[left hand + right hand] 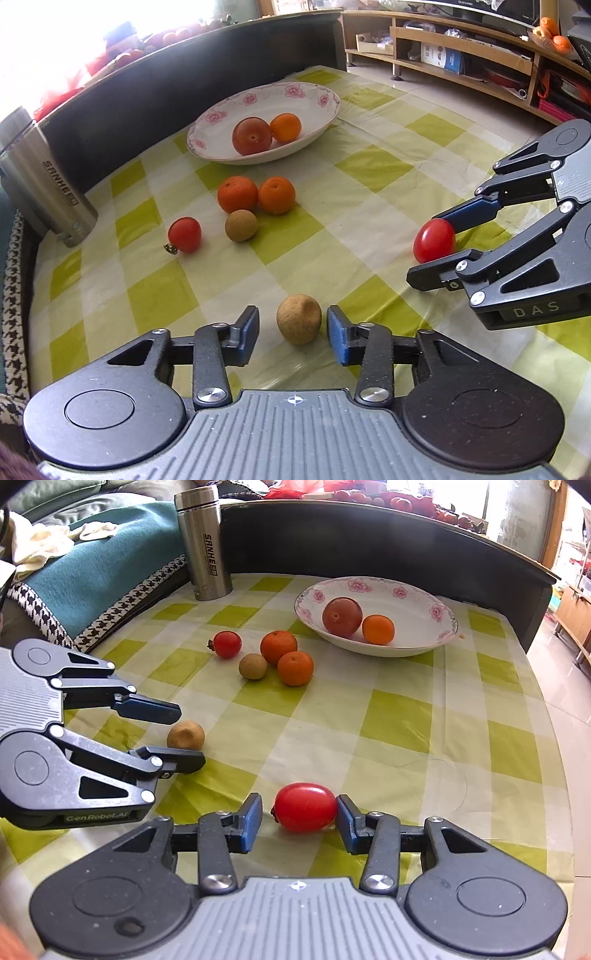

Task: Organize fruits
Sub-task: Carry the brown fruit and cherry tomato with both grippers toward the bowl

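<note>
At the lower middle of the left wrist view my left claw (291,334) stands apart, its blue pads on either side of the brown fruit (299,323), which lies on the checked worktop (373,166). I see a gap on both sides, so I judge nothing is gripped yet. The risk here is that the fruit is round and sits loose on the cloth: if one pad arrives first, it may roll out forward towards the cluster in the middle of the frame, where two oranges (237,194) touch a second brown fruit (241,225), with a small red tomato (184,234) left of them.

At the right edge of that view my right claw (436,251) straddles the oval red tomato (434,240). In the right wrist view it lies at the lower middle, and the right-hand pad looks touching or almost touching its end, while the left pad stands off. So this claw is also apart, not clamped. A smooth, soft skin is the worry: closing unevenly could squirt it sideways, and closing hard could split it.

The flowered plate (436,642), in the upper right of the right wrist view, already carries a dark red fruit (342,616) and an orange (378,629). Dropping more in carelessly could knock those over its shallow rim.
</note>
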`<state>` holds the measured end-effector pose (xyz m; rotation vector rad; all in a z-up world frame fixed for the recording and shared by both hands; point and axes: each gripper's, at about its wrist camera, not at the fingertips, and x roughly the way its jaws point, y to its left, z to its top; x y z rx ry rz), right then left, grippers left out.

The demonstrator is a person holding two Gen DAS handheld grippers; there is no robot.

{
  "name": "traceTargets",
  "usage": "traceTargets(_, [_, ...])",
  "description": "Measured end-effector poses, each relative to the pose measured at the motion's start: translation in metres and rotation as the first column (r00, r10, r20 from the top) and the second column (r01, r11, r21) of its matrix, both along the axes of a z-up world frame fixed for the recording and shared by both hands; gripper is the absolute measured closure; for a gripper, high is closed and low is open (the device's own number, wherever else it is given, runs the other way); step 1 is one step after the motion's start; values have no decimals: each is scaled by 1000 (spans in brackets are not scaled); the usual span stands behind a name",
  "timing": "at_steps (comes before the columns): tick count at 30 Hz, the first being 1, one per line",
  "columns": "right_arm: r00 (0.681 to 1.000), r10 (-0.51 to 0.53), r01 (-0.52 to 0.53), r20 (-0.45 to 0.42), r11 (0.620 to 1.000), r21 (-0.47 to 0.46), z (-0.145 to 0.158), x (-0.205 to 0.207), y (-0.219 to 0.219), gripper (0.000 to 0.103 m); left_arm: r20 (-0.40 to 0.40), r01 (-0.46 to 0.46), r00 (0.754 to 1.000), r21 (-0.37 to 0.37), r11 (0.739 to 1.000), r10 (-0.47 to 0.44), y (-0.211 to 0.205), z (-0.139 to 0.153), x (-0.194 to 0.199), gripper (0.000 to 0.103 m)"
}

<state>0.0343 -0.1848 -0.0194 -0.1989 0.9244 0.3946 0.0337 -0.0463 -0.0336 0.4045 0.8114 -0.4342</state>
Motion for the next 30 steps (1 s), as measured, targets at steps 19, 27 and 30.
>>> traceTargets(19, [1000,-13,13,-6,999,-31,3,0,3,62,-41,-20,999,-10,1000,20,-5,3,-1,70])
traceTargets(27, [1000,-29,29,5,1000,8,17,9,8,62,-14,-34,999,-48,998,33,-10,15,8,71])
traceTargets(30, [999,-44,44,14,999,8,21,13,8,62,2,-40,999,-57,998,40,-13,21,13,71])
